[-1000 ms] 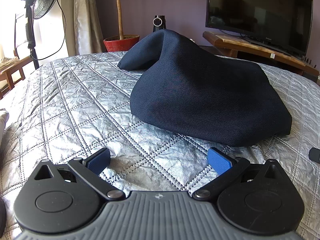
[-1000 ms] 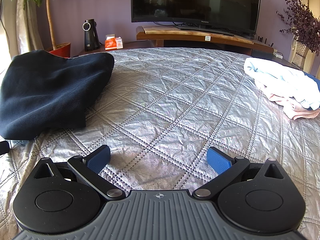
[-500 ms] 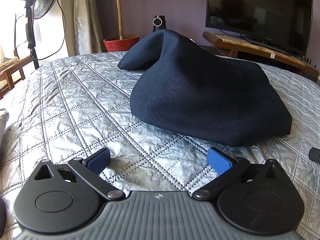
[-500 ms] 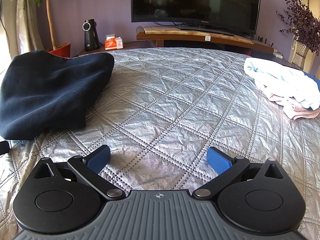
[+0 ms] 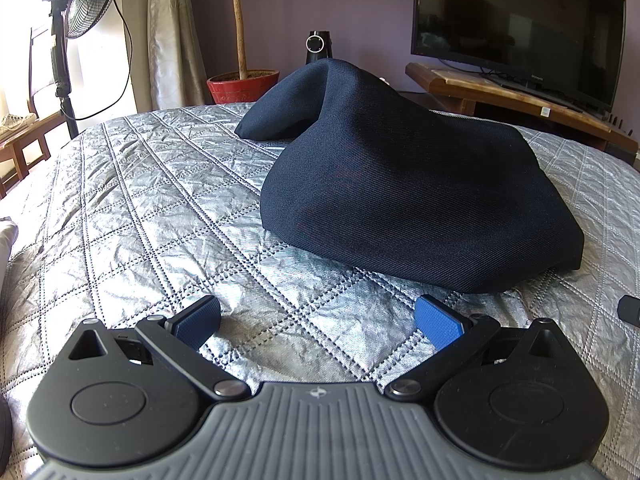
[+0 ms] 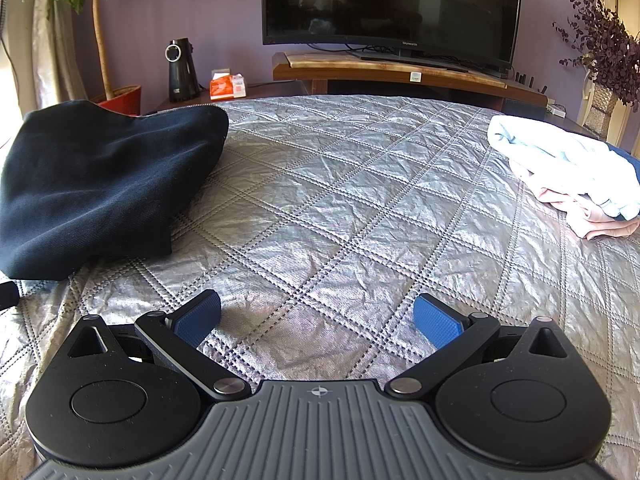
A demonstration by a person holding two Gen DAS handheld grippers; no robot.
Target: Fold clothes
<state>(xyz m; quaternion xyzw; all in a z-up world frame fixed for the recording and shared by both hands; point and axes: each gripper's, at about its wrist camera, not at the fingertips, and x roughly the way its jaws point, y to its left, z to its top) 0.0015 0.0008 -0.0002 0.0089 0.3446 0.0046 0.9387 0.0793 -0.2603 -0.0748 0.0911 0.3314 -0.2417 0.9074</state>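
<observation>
A dark navy garment [image 5: 400, 184] lies bunched in a mound on the silver quilted bed cover [image 5: 160, 208], just ahead and right of my left gripper [image 5: 318, 320]. That gripper is open and empty, low over the cover. In the right wrist view the same navy garment [image 6: 96, 184] is at the left. My right gripper [image 6: 318, 318] is open and empty over bare quilt [image 6: 340, 208]. A pile of light blue and pink clothes [image 6: 568, 176] lies at the right edge.
A TV [image 6: 392, 4] on a wooden stand [image 6: 400, 74] is beyond the bed. A potted plant [image 5: 242, 80], a standing fan [image 5: 80, 4] and a black device [image 6: 182, 70] stand at the back left. A small black object [image 5: 630, 310] lies at the right.
</observation>
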